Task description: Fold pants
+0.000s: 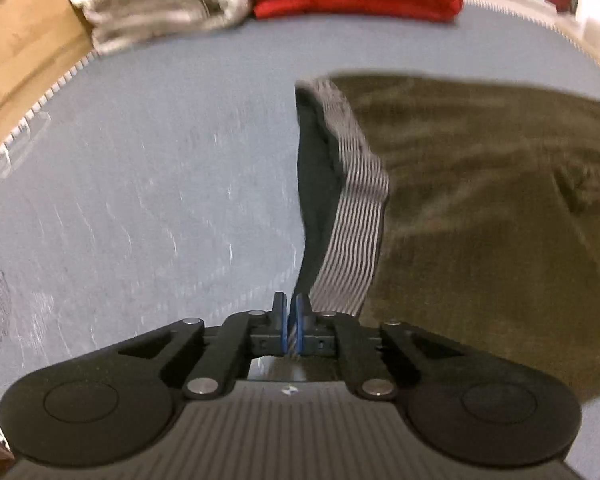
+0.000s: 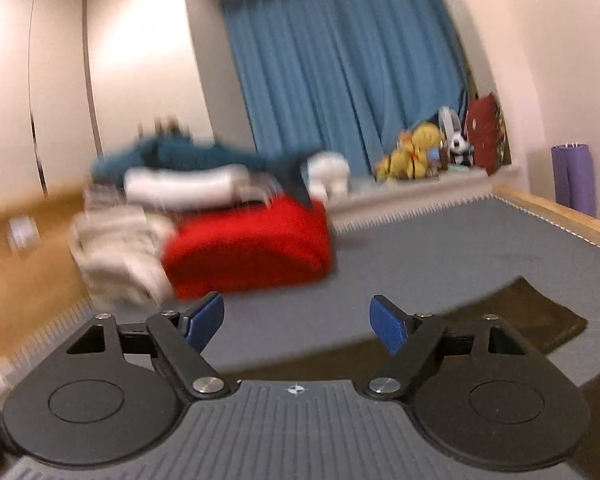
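Left hand-held gripper [image 1: 291,322] pinches the olive pants [image 1: 480,208] by their striped waistband [image 1: 356,216]; right hand-held gripper [image 2: 298,322] hangs wide open, empty, above the grey mat [image 2: 420,252].

left gripper [image 1: 291,322]: my black linkage arms, silver rivets, two round black discs, grey ribbed housing with a small white cross mark | its fingers [image 1: 279,320]: black, thin blue pads | right gripper [image 2: 298,324]: same black arms, rivets, discs, ribbed grey body, white crosshair | its fingers [image 2: 389,326]: blue textured rectangular pads
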### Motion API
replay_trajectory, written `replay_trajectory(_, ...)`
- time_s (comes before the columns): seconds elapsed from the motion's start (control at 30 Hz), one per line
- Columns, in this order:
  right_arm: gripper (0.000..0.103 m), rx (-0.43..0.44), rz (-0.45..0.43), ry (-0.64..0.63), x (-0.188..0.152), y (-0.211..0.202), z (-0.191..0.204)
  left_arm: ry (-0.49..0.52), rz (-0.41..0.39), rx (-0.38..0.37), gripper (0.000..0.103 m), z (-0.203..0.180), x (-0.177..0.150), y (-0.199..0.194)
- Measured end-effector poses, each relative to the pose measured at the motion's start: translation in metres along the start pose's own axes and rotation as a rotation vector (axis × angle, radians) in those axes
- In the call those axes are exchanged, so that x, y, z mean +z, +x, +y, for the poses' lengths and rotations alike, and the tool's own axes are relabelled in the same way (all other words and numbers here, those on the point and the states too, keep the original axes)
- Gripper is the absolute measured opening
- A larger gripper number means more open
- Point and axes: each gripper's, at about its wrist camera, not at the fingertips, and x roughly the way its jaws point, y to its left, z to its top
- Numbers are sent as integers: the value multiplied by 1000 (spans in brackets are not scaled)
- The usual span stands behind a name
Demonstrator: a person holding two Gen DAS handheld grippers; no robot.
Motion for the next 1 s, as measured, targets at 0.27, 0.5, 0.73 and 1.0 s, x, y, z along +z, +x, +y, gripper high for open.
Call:
replay_trajectory(0.27, 81, -101, 225, -354, -70, 67, 15, 122, -56, -138, 20, -66, 10, 1)
replay_trajectory(0.5, 82, -41, 175, -504, -69, 64, 42, 117, 64, -90, 26, -88, 21, 29)
replay_trajectory(0.73, 86, -55, 142, -468, -50, 73, 38, 73, -55, -117, 45, -109, 58, 7)
replay_trajectory(1.0, 86, -66, 157, -344, -42, 75, 18, 35, -143, -128, 48, -123, 86, 1)
